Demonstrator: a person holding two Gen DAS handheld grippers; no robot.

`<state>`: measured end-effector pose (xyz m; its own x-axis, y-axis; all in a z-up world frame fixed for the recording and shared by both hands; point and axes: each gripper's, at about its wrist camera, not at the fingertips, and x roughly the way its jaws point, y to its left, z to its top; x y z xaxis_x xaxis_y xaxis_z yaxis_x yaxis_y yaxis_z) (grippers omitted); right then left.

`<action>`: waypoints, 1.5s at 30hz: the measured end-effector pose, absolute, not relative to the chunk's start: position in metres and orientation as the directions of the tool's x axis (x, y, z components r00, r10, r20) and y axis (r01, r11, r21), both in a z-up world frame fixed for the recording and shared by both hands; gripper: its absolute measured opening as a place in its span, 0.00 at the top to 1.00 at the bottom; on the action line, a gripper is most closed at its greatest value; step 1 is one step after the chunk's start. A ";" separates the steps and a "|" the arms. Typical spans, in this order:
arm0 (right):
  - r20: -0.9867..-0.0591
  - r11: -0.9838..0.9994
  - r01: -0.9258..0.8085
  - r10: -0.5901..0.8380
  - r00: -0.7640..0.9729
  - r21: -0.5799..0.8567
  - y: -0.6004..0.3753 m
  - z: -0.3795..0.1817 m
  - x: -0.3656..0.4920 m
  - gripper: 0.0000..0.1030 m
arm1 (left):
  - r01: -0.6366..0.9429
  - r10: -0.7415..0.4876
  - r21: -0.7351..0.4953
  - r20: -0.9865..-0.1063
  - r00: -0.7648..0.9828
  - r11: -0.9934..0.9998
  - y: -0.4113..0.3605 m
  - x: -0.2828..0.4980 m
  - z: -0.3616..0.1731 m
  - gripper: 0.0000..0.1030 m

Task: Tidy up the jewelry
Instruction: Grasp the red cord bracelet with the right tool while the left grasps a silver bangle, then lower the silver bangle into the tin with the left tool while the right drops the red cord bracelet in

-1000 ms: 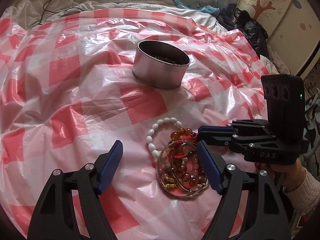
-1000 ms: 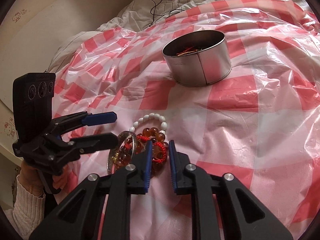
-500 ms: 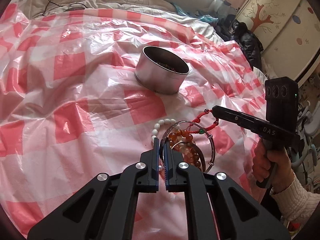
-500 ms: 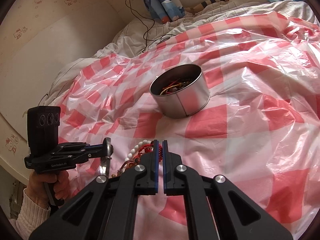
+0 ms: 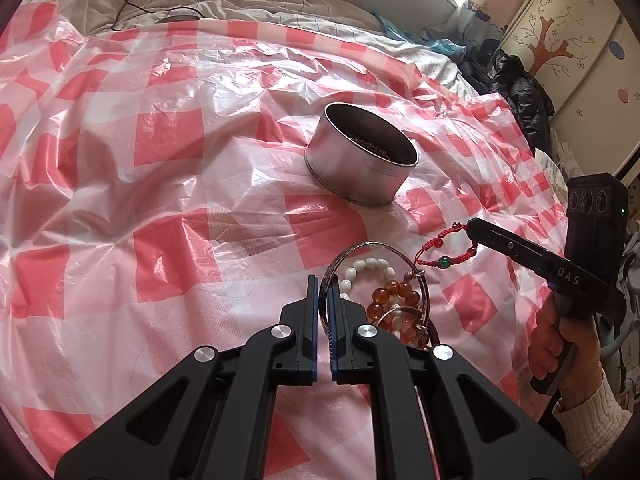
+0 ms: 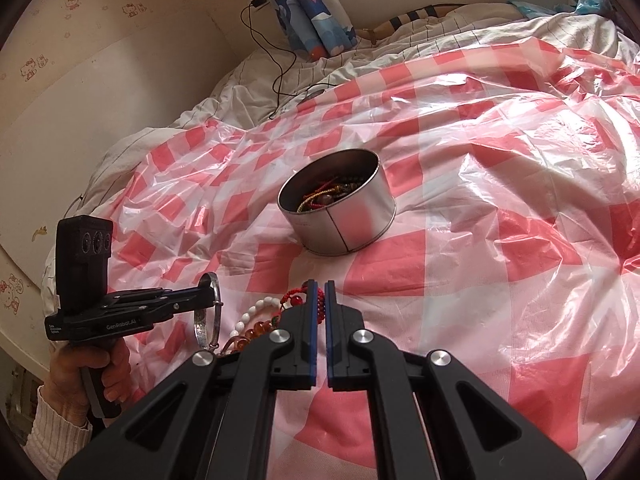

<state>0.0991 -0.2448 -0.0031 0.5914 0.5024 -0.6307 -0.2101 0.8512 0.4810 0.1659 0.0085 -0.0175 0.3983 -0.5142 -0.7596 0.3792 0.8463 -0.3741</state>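
Bedroom, bed covered with a red-and-white checked plastic sheet (image 5: 168,184), rumpled grey bedding behind it, black cable trailing over that. Round metal tin (image 5: 362,160) sits on the sheet past the jewelry, open top; from my right wrist view I see red cord and beads already inside it.

My left gripper (image 5: 325,294) is pressed together on the rim of a silver bangle (image 5: 374,247); from the right view the bangle stands upright, pinched at the tip of the tongs. Its jaws have just been closing, and the bangle is what they closed on.

My right gripper (image 6: 319,294) is also pressed together, pinching a red cord bracelet (image 5: 440,256). In the left view the cord hangs in a loop from the tip, clear of the sheet, with a green bead on it and a dark bead near the tip.

Rest of the pile lies on the sheet, between the two grippers: white bead bracelet (image 5: 366,268) and amber bead bracelet (image 5: 394,298), both showing through the bangle's ring. Whether they touch the bangle, can't tell.

A hand (image 5: 560,344) in a cream knit sleeve holds each gripper's handle.
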 end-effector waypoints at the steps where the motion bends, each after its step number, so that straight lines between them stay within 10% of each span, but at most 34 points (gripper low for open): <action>1: -0.619 0.849 -0.214 0.503 0.603 0.483 -0.246 0.000 0.098 0.96 | 0.366 -0.509 -0.375 -0.756 0.410 0.852 0.010 0.167 -0.017 0.96; 45: -0.537 0.855 -0.211 0.470 0.700 0.474 -0.254 0.020 0.102 0.96 | 0.362 -0.457 -0.304 -0.747 0.483 0.881 -0.021 0.178 -0.004 0.96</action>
<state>0.1016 -0.2540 0.0201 0.7000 0.4702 -0.5375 -0.2109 0.8551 0.4735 0.1780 -0.0212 -0.0043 0.4830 -0.4567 -0.7471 0.3623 0.8810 -0.3043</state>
